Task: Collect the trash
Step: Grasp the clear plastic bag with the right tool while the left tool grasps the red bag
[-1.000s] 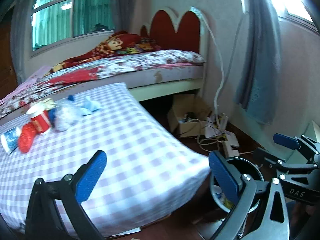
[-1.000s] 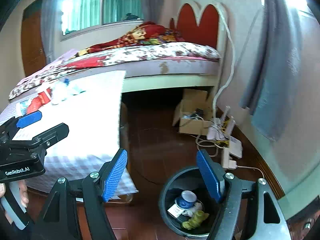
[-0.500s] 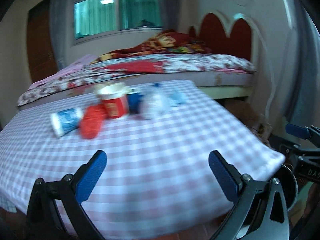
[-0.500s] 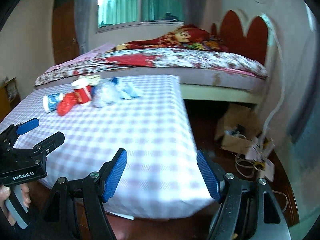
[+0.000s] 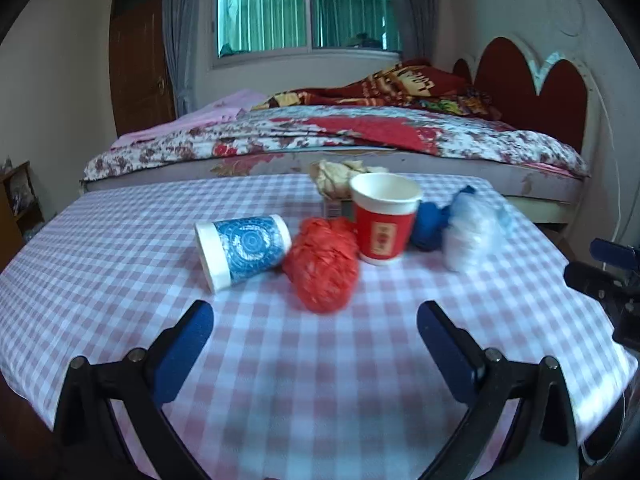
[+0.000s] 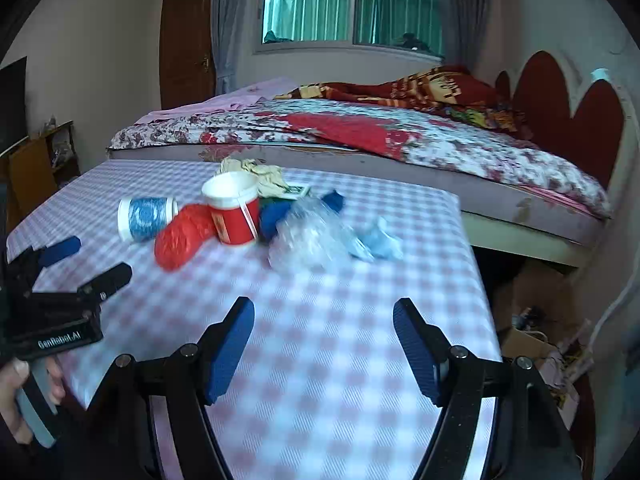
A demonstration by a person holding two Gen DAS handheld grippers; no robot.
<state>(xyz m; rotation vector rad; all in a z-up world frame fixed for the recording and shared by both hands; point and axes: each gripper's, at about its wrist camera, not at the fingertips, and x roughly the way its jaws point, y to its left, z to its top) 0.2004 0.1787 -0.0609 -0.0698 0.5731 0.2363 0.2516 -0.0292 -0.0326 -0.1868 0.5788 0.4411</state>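
Both empty, jaws apart: left hand-held gripper (image 5: pixel 316 332) and right hand-held gripper (image 6: pixel 324 340), above checked desk (image 5: pixel 280 368). Behind, floral bed (image 5: pixel 360 136). Mid-desk, clustered trash: clear plastic bag (image 6: pixel 308 236), red crumpled bag (image 5: pixel 322 264), upright red cup (image 5: pixel 384 216), tipped blue cup (image 5: pixel 242 250), blue wad (image 5: pixel 430 222).

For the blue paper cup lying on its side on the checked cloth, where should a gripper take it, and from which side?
Grip the blue paper cup across its patterned middle, coming from above and in front with the left gripper, which is open and nearest. It lies tipped with its white rim toward the camera, so the round sides are exposed; the red crumpled bag crowds its right end.
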